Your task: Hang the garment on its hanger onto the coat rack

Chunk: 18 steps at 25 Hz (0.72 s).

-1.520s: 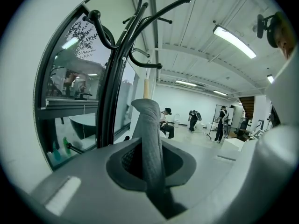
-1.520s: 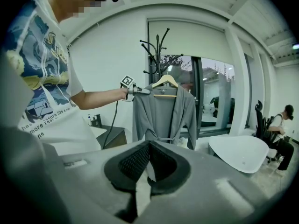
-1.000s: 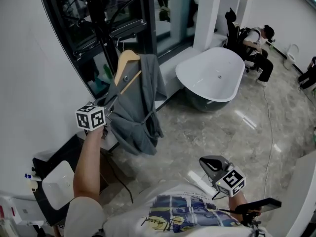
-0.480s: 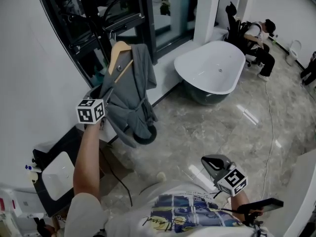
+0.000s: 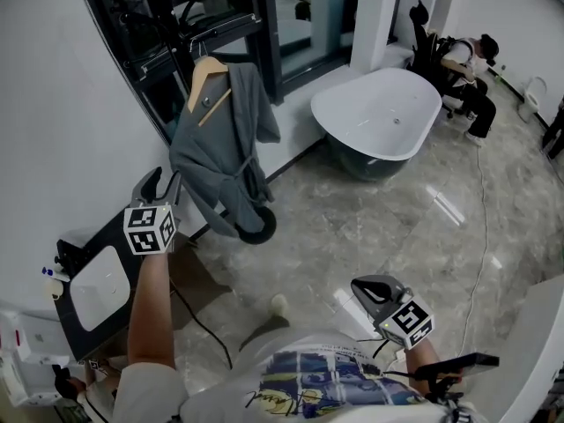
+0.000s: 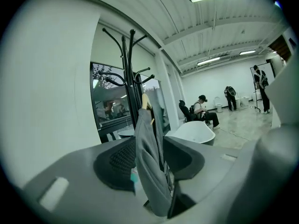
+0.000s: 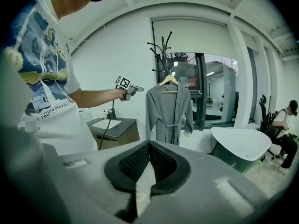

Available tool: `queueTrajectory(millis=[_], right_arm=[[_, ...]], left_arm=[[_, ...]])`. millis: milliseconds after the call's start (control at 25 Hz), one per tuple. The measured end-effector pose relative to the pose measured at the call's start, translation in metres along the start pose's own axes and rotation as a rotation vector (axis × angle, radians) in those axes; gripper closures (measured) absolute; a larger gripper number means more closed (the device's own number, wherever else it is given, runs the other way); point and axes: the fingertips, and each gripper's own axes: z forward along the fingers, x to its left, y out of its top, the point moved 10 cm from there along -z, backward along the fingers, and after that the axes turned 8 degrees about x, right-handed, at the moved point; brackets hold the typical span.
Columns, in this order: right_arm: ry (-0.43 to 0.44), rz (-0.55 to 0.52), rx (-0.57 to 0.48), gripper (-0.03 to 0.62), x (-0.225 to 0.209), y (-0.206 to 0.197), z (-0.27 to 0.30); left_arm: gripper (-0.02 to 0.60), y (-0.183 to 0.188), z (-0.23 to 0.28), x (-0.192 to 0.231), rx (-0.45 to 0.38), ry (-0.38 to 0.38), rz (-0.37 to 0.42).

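Since a second ago the left gripper [image 5: 161,183] has let go of the robe [image 5: 220,157] and drawn back toward the sink [image 5: 101,289]. Its fingers now stand wide apart, empty.

Head view: the robe hangs from its hanger [image 5: 204,82] on the rack [image 6: 128,64], long axis straight down, hem near the floor.

Left gripper view: the robe shows edge-on, framed between the spread jaws but well beyond them, with the rack's prongs above.

Right gripper view: only here does the robe's front show, sleeves down, belt across the waist, hanger level. The right gripper [image 7: 149,144] is closed on nothing.
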Motion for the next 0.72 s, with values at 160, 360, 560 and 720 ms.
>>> queueTrajectory(millis=[160,360,560,720], right_arm=[[0.031,-0.013,0.003,0.591,0.005,-0.009,-0.01],[0.082,-0.035,-0.033,0.591,0.013,-0.022,-0.016],[0.107,-0.053,-0.041,0.591,0.029,-0.03,-0.025],[0.137,-0.066,-0.059,0.591,0.042,-0.039,-0.034]], left_arm=[[0.466,-0.026,-0.051,-0.042,0.009,-0.03,0.006],[0.549,-0.055,-0.115,-0.105,-0.004,-0.098,-0.021],[0.578,-0.081,-0.162,-0.182,-0.002,-0.274,-0.066],[0.578,-0.1,-0.192,-0.238,-0.019,-0.425,-0.111]])
